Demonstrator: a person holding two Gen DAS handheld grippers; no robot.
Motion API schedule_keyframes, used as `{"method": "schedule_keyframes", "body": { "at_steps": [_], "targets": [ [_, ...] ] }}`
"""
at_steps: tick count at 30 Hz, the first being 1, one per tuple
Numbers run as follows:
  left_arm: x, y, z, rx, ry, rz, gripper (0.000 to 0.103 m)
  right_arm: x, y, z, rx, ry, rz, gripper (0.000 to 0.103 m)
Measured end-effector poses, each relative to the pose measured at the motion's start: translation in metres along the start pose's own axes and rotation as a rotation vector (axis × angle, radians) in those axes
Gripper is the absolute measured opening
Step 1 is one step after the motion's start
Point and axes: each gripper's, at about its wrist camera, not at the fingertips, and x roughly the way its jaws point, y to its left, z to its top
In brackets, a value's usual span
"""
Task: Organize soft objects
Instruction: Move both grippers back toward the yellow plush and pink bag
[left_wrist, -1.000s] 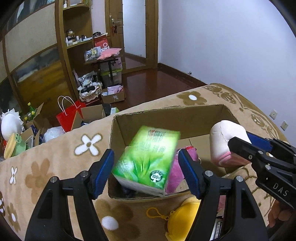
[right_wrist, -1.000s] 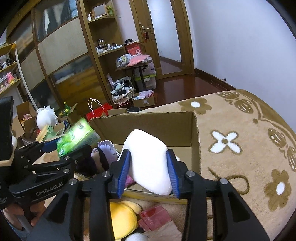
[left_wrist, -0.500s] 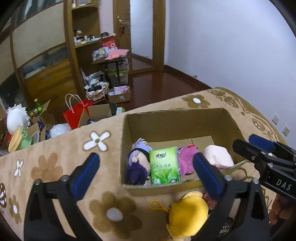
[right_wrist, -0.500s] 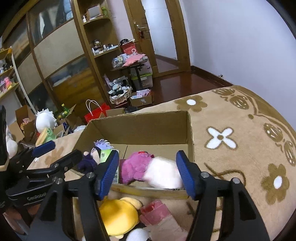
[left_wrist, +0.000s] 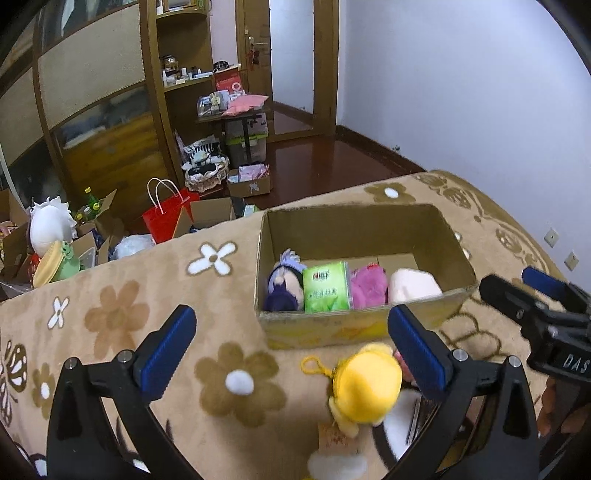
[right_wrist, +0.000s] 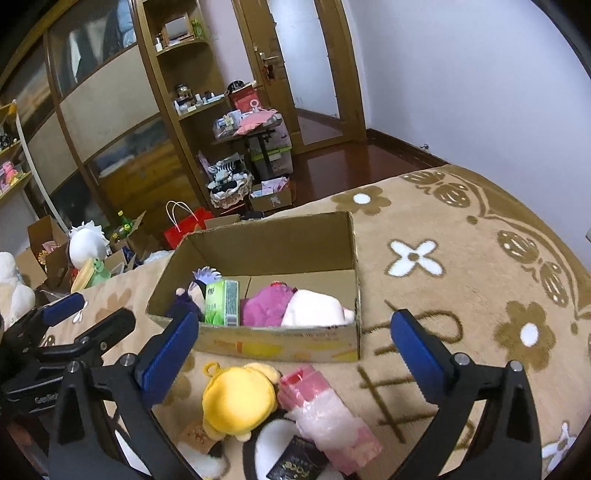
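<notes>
An open cardboard box (left_wrist: 362, 225) (right_wrist: 280, 343) sits on a flowered blanket. Inside lie a purple-haired plush doll (left_wrist: 282, 284), a green tissue pack (left_wrist: 325, 286) (right_wrist: 221, 302), a pink plush (left_wrist: 369, 286) (right_wrist: 264, 306) and a white-pink plush (left_wrist: 412, 286) (right_wrist: 314, 308). In front of the box lie a yellow plush (left_wrist: 365, 387) (right_wrist: 240, 400) and a pink wrapped pack (right_wrist: 325, 406). My left gripper (left_wrist: 291, 347) is open and empty, just before the box. My right gripper (right_wrist: 293, 345) is open and empty above the yellow plush and pack.
The blanket (left_wrist: 122, 314) covers the surface. Beyond its far edge are a red paper bag (left_wrist: 164, 218), cardboard boxes and toys on the floor (left_wrist: 51, 240), shelves (left_wrist: 184, 74) and a small cluttered table (left_wrist: 236, 110). A black-and-white item (right_wrist: 288, 454) lies by the pack.
The left gripper released the green tissue pack and the right released the white-pink plush into the box. Both grippers opened wide and pulled back towards me.
</notes>
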Motion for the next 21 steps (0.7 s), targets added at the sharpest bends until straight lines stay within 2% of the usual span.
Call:
{"method": "schedule_keyframes", "body": {
  "at_steps": [5, 10, 21],
  "targets": [
    [-0.003, 0.004, -0.016, -0.038, 0.065, 0.009, 0.103, -0.011, -0.003, -0.006, 0.012, 0.020, 0.018, 0.103],
    [-0.007, 0.002, -0.033, -0.029, 0.099, 0.005, 0.103, -0.014, 0.000, -0.015, -0.009, 0.054, 0.007, 0.103],
    [-0.001, 0.002, -0.061, -0.054, 0.183, -0.016, 0.103, 0.004, 0.001, -0.039, -0.018, 0.177, -0.013, 0.103]
  ]
}}
